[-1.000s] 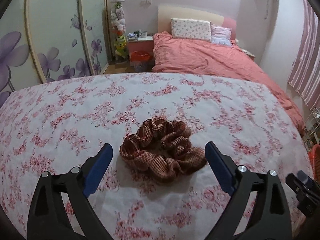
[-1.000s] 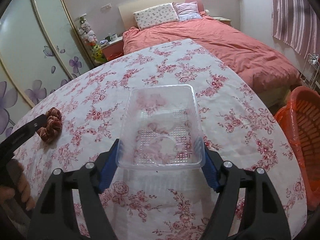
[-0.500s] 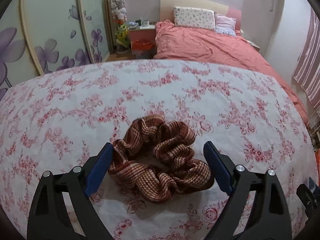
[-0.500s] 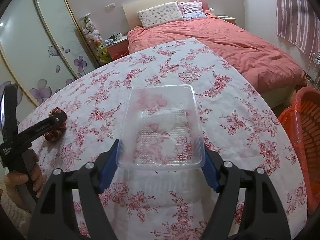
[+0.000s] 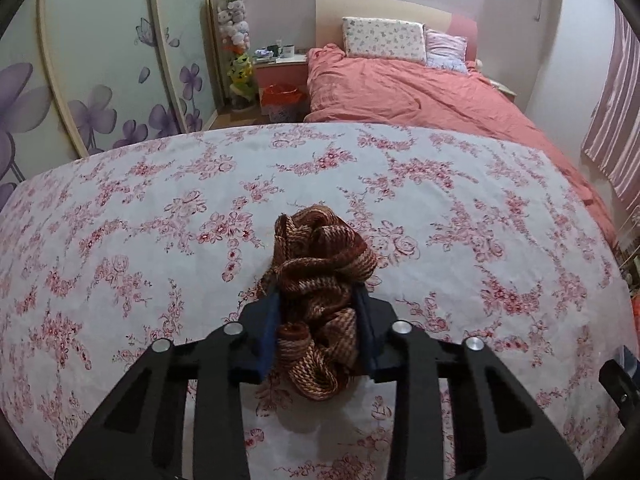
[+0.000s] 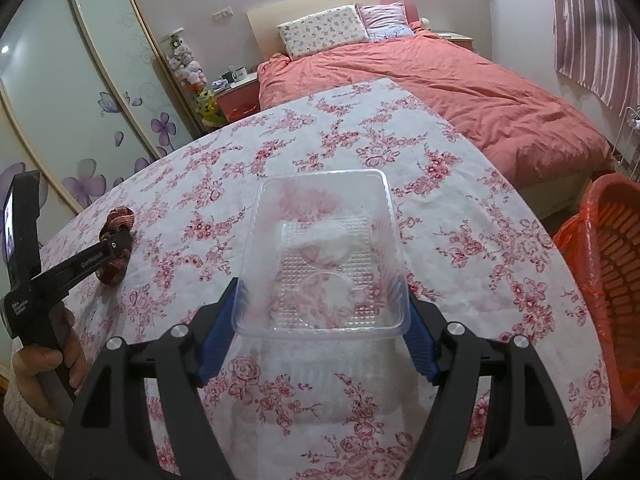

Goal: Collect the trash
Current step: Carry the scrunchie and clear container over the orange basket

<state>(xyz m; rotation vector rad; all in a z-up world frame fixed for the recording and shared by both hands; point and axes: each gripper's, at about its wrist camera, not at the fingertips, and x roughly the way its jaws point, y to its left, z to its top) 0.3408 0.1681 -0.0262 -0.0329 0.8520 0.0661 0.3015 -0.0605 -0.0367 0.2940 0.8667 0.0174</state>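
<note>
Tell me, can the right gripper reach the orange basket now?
Probably yes: the right gripper holds a clear plastic tray, and the orange basket stands beside the table's right edge with nothing between them.

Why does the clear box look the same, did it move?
No. The clear box sits between the right gripper jaws, over the same roses on the tablecloth.

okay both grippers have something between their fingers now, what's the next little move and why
Probably lift the left gripper slightly to test its hold. Its jaws have just been closing and now pinch the brown scrunchie, still resting on the floral cloth. The right gripper already clamps the clear plastic tray, and the orange basket waits to its right.
</note>
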